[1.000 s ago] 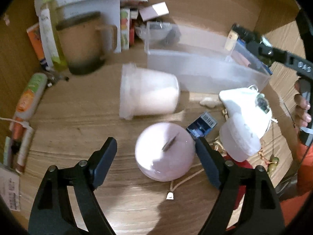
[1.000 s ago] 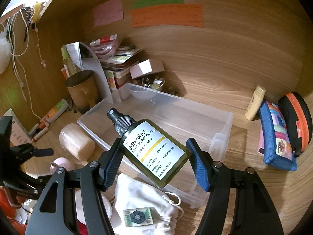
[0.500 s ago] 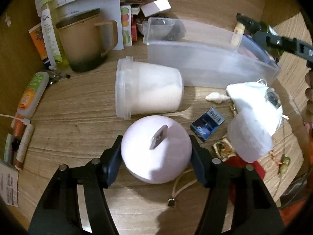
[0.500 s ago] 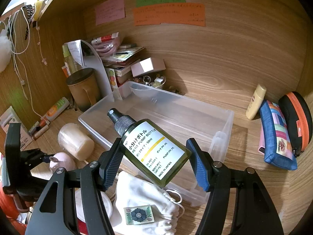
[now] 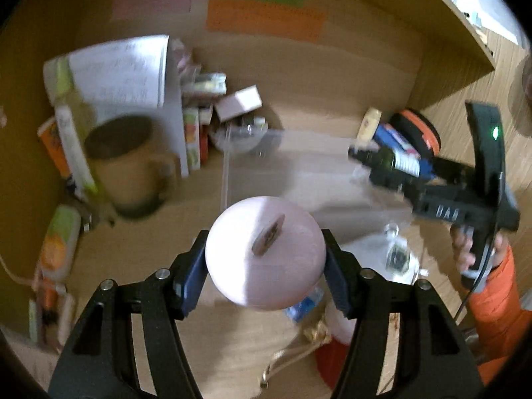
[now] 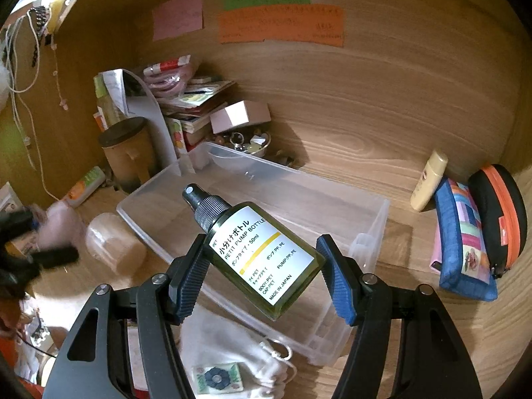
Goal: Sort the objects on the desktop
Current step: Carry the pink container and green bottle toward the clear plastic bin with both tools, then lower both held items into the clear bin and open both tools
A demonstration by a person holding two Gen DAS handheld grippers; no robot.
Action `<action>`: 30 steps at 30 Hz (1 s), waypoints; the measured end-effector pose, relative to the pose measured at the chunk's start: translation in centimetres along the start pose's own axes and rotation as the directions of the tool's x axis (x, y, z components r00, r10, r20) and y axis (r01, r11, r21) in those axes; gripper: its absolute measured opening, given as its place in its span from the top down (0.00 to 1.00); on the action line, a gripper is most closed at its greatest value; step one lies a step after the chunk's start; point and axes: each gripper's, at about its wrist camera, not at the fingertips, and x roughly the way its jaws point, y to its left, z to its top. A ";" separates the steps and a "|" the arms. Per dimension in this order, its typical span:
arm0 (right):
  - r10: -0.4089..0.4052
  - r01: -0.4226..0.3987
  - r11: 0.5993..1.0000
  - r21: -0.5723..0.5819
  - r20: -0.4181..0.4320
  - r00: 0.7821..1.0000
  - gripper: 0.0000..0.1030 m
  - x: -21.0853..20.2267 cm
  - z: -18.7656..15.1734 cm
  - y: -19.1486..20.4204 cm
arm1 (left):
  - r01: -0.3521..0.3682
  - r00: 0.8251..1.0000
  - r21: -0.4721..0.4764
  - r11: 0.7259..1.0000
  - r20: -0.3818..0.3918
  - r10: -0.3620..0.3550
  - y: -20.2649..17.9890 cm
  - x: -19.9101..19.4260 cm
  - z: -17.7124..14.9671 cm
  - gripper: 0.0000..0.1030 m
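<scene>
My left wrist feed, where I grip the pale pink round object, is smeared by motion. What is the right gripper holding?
Observer: A green-tinted pump bottle with a black spray cap, shut between the right gripper pads; its white label reads PETIT PUMP BOTTLE.
Operator: Anything in the bin?
Observer: What shows of the clear rectangular plastic bin is bare inside.
Operator: And that white blob near it?
Observer: A white drawstring cloth pouch carrying a small tile with a blue flower.
</scene>
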 end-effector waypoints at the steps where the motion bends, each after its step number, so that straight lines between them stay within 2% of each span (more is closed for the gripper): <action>1: -0.004 0.004 1.000 -0.002 -0.004 1.000 0.40 0.2 0.1 -0.1 | 0.003 1.000 0.007 1.000 0.001 -0.003 -0.1 0.1 0.6 0.39; 6: -0.018 0.018 1.000 -0.003 -0.037 0.999 0.40 1.5 0.6 -0.9 | 0.009 1.000 0.047 0.999 -0.003 -0.009 -0.6 1.7 3.8 0.39; 12: -0.040 0.039 0.999 -0.018 -0.083 0.996 0.40 3.4 0.9 -1.4 | 0.040 0.997 0.064 0.997 -0.067 -0.036 -0.9 5.4 6.1 0.39; 21: -0.078 0.065 0.994 -0.084 -0.158 0.984 0.40 6.1 1.4 -1.7 | 0.050 0.987 0.118 0.992 -0.155 -0.031 -1.9 10.5 8.0 0.39; 30: -0.105 0.065 0.985 -0.158 -0.253 0.962 0.40 8.4 1.6 -1.6 | 0.052 0.970 0.174 0.983 -0.243 -0.008 -2.9 15.0 8.4 0.39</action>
